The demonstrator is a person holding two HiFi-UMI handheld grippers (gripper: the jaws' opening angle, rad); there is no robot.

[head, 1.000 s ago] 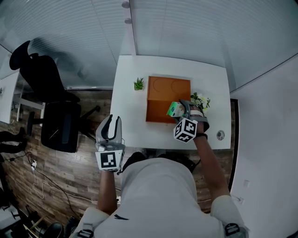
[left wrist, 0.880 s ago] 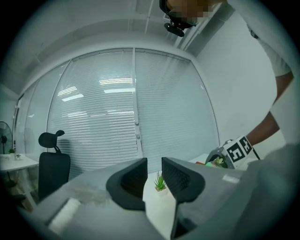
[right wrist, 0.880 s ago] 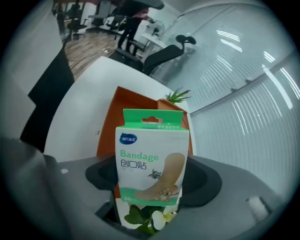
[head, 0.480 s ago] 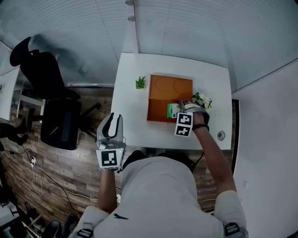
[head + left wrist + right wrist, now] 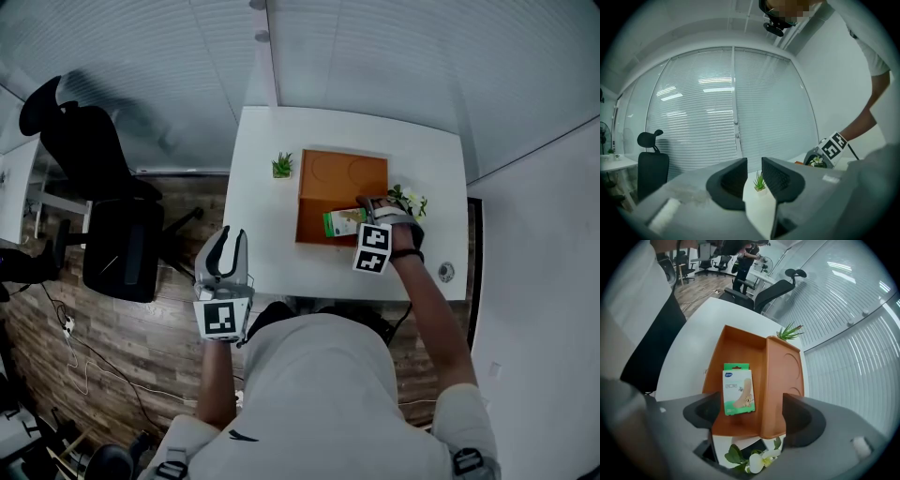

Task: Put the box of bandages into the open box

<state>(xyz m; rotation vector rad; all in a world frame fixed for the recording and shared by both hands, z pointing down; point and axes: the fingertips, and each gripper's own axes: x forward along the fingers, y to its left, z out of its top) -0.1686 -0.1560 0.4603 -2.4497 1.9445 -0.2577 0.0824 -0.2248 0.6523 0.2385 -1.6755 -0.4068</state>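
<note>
Right gripper (image 5: 750,412), released, jaws just opened wide; bandage box (image 5: 738,389) lay untouched between them inside the orange open box (image 5: 736,341).

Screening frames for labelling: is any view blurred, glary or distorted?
Head view: evenly lit, sharp, only mild edge bending. Left gripper view: heavy fisheye, blinds bowed, dark round border. Right gripper view: same fisheye; bandage box crisp, flowers near the lens slightly soft.

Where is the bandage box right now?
The bandage box lies inside the orange box, in its left half in the right gripper view, under the open jaws of the right gripper.
</note>
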